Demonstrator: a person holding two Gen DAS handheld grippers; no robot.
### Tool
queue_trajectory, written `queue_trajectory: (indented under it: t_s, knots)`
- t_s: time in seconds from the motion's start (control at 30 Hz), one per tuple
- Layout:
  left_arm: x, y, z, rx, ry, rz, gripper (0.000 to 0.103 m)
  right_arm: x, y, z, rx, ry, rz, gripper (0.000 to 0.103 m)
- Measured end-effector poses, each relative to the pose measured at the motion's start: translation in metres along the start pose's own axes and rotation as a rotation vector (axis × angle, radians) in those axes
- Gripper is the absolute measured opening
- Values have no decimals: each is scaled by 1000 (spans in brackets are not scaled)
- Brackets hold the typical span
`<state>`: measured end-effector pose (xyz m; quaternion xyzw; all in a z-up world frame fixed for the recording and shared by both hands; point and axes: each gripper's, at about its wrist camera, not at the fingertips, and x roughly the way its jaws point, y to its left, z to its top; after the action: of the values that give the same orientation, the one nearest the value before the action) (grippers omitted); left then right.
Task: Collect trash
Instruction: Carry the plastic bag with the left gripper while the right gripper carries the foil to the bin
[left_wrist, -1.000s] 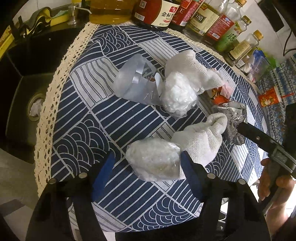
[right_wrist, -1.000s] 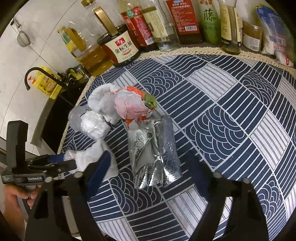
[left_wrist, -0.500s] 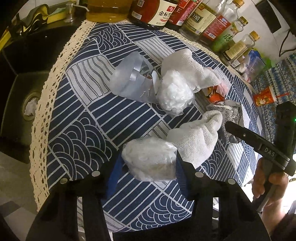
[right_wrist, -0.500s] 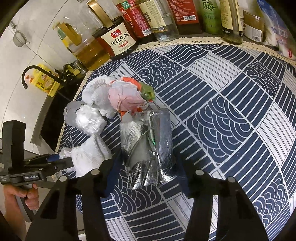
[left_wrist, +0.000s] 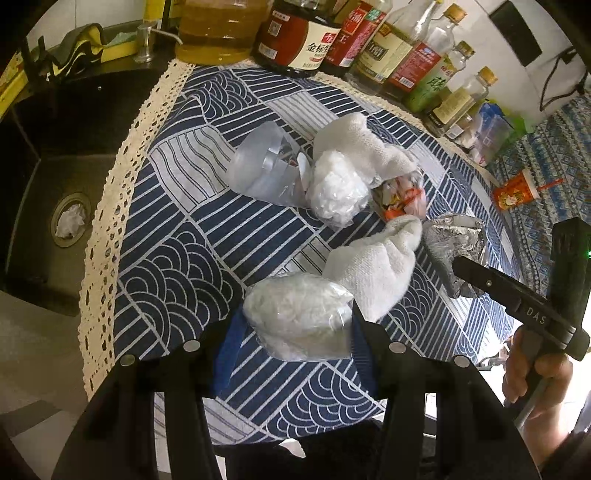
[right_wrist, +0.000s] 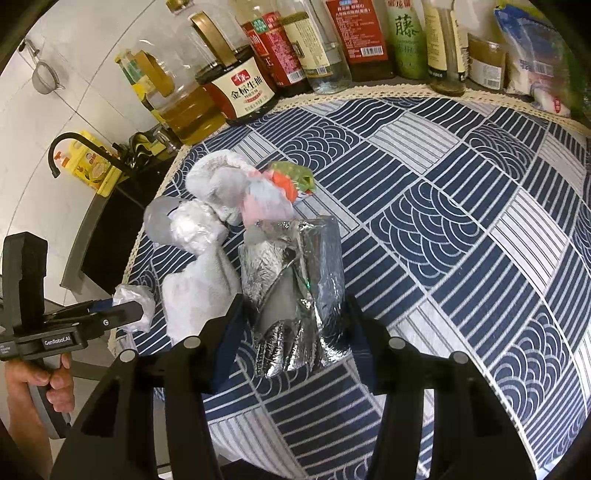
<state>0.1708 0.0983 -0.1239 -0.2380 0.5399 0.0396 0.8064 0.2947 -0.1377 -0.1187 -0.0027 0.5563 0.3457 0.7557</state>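
I have the left gripper (left_wrist: 295, 328) clamped on a clear bag (left_wrist: 299, 319) of white wadding, its two pads pressed against the bag's sides near the front edge of the table (left_wrist: 177, 258). The bag touches a white cloth (left_wrist: 373, 269) lying just behind it. I have the right gripper (right_wrist: 293, 325) closed around a foil pack (right_wrist: 295, 291), one finger on each long side; the pack sits near the table's front edge, beside the same cloth (right_wrist: 199, 295). In the left wrist view the foil pack (left_wrist: 454, 243) shows at the right, with the right gripper's finger (left_wrist: 517, 306) over it. Toward the middle of the table lies the remaining trash: a second clear bag (left_wrist: 338, 192), an empty plastic bag (left_wrist: 262, 170) touching it on the sink side, a second white cloth (left_wrist: 358, 144) behind it, and an orange wrapper (left_wrist: 400, 199) between that cloth and the foil pack. The table carries a blue-and-white patterned cover with a lace border. Bottles (right_wrist: 325, 44) stand in a row along the back edge. A black sink (left_wrist: 55, 192) adjoins the left edge, with a white scrap in its drain.
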Motion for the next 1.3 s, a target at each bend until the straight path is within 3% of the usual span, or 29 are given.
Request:
queue_trajectory:
  t_s: [0.8, 1.3]
  knots:
    - [-61, -15, -74, 98, -88, -70, 51, -71, 57, -87, -2, -109, -22, 53]
    - [-80, -3, -139, 124, -88, -88, 51, -70, 107, -155, -32, -83, -1, 53]
